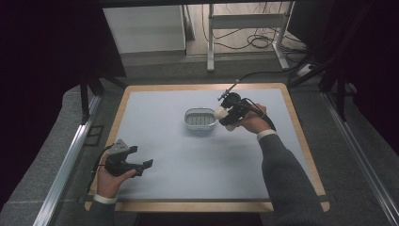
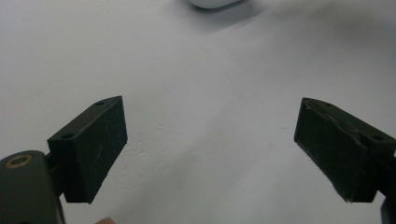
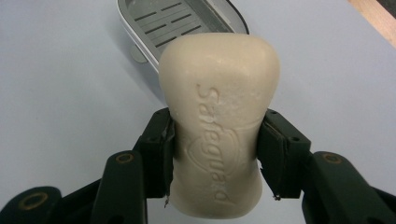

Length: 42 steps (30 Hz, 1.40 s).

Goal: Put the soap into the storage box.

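Wood-edged worktop with pale grey-blue mat covering most of it. Small white oval plastic soap dish with slotted grey insert sits directly on mat, slightly right of centre toward far edge.

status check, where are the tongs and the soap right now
Right tongs shut on the soap bar, held beside the soap dish. Left tongs open, nothing between them, low over the mat. Dish holds nothing, way in looks free.

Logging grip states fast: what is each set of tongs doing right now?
Left tongs: open, holding nothing, low over the table mat.
Right tongs: closed on the bar of soap, beside the soap dish.
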Each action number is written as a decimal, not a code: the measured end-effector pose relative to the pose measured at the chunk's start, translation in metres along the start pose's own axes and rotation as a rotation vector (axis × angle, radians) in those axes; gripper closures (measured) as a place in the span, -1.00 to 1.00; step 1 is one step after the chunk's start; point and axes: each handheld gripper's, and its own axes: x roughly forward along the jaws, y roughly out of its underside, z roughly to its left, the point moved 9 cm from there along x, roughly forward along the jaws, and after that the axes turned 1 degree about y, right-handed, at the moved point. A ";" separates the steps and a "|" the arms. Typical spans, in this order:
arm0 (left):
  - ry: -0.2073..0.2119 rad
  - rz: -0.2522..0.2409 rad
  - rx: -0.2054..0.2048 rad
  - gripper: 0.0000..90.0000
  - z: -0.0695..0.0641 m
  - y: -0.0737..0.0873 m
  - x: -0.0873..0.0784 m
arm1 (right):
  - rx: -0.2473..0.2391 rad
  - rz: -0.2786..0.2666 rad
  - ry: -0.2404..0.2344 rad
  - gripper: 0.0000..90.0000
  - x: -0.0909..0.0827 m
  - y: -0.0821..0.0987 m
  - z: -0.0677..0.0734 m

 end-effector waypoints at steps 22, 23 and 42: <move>-0.002 -0.004 -0.001 -0.78 0.001 0.000 -0.002 | -0.034 0.000 0.003 0.10 0.005 -0.023 -0.006; -0.002 -0.004 -0.001 -0.78 0.001 -0.001 -0.002 | -0.036 0.002 0.002 0.10 0.006 -0.024 -0.006; -0.004 -0.002 0.003 -0.78 0.003 0.000 -0.002 | -0.089 -0.002 -0.013 0.10 0.018 -0.039 -0.006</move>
